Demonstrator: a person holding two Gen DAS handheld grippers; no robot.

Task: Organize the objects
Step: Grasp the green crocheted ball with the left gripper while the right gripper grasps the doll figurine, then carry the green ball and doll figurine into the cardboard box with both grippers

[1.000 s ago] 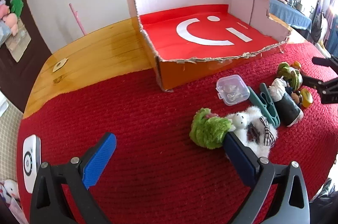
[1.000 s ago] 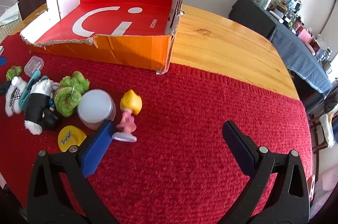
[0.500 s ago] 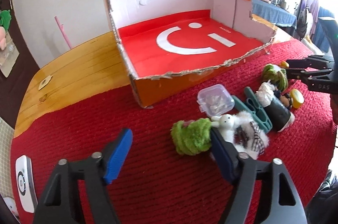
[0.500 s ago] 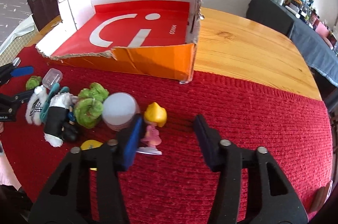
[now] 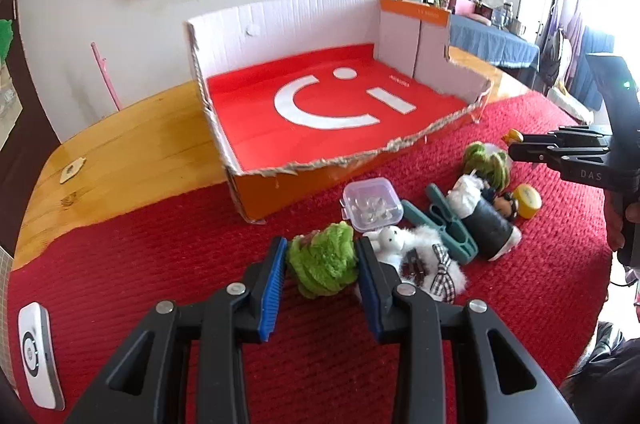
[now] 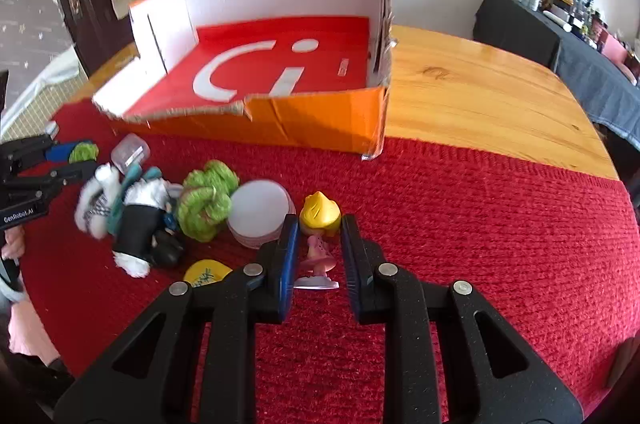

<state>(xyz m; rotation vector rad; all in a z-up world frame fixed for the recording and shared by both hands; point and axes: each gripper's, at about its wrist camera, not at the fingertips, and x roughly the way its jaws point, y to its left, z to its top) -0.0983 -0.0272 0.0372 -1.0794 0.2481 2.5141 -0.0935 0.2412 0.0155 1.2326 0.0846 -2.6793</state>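
1. My left gripper (image 5: 320, 266) has its blue pads closed in against both sides of the green fuzzy toy (image 5: 324, 260), which lies on the red cloth (image 5: 160, 256) in front of the orange box (image 5: 304, 179)
2. My right gripper (image 6: 317, 252) brackets the yellow-haired figurine (image 6: 318, 236), narrowly parted; I cannot tell whether the pads touch it
3. The figurine stands in front of the box's right corner, beside the white round lid (image 6: 260, 212)

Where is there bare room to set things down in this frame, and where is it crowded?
Free: the red floor of the torn cardboard box, the wooden tabletop right of it, and the red knitted cloth right of the yellow-haired figurine. Crowded: the toy cluster around the green yarn ball.
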